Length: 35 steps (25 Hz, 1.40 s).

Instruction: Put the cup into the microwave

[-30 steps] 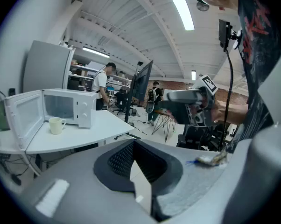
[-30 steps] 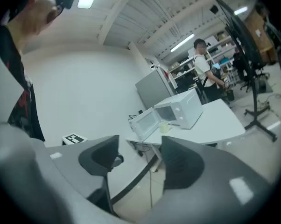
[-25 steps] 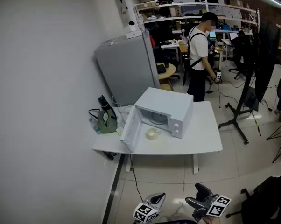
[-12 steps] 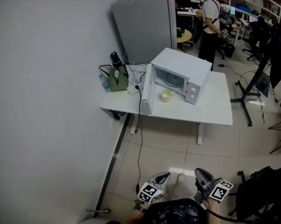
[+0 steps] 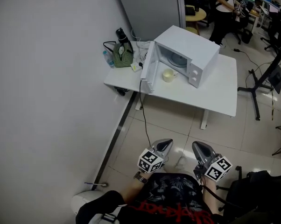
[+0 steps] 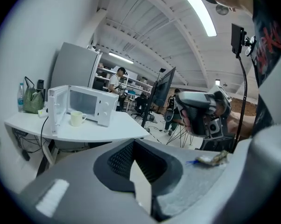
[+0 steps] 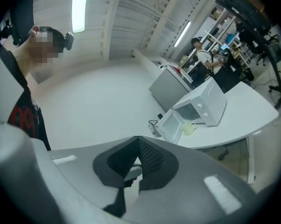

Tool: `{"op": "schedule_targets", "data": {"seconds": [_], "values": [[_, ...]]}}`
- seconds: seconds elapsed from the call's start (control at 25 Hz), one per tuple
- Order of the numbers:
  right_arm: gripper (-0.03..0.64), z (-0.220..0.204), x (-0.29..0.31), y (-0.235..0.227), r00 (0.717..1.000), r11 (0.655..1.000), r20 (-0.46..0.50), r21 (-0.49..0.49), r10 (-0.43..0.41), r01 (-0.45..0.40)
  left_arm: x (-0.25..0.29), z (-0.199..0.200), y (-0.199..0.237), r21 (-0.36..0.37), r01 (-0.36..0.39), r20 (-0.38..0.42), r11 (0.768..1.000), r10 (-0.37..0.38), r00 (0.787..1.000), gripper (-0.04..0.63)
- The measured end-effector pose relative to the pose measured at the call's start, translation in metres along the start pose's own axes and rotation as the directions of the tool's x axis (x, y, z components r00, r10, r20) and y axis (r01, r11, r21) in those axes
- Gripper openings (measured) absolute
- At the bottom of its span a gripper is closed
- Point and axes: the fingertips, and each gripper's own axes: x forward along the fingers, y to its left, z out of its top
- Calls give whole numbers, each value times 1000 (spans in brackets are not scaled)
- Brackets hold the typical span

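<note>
Both left tool (image 5: pixel 165 145) and right tool (image 5: pixel 199 149) are pressed together, empty, far from the cup (image 5: pixel 167 75).

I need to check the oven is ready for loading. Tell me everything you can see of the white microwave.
The white box-shaped microwave sits angled on the white table, its door swung wide open. A round turntable shows inside; two knobs mark its front panel. A pale yellow cup stands on the table before the opening.
</note>
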Motion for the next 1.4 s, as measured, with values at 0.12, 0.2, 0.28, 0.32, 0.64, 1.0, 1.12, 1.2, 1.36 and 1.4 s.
{"op": "schedule_targets", "data": {"seconds": [0.12,0.2,0.28,0.32,0.64,1.0,1.12,1.2,1.36,1.4], "values": [[0,24,-14,-28,1000,1000,-2,-14,4,-4,30,33,-12,13,-16,42,1000,16,999,0],[2,40,-19,-43,1000,1000,17,-8,-1,1,39,47,-17,27,-22,52,999,20,998,0],[2,47,-14,-58,1000,1000,21,-4,-8,8,44,53,-13,28,-21,52,999,20,998,0],[2,48,-9,-64,1000,1000,11,-5,-11,11,46,53,-7,25,-22,50,999,21,999,0],[2,46,72,-120,995,999,-95,-1,-33,33,87,63,110,-5,-86,63,996,87,994,0],[2,106,234,-172,992,993,-85,-84,-88,81,143,69,342,-34,-206,35,978,207,978,115],[2,118,273,-181,992,992,-84,-92,-97,89,145,69,375,-15,-193,15,981,193,981,75],[2,121,293,-187,991,992,-90,-88,-99,91,141,73,390,-10,-233,17,972,234,972,109],[2,120,312,-203,987,995,-140,-68,-83,74,148,71,394,-51,-247,21,968,249,968,165],[2,119,317,-209,985,996,-153,-62,-76,67,159,64,389,-35,-211,0,977,212,977,215]]}}
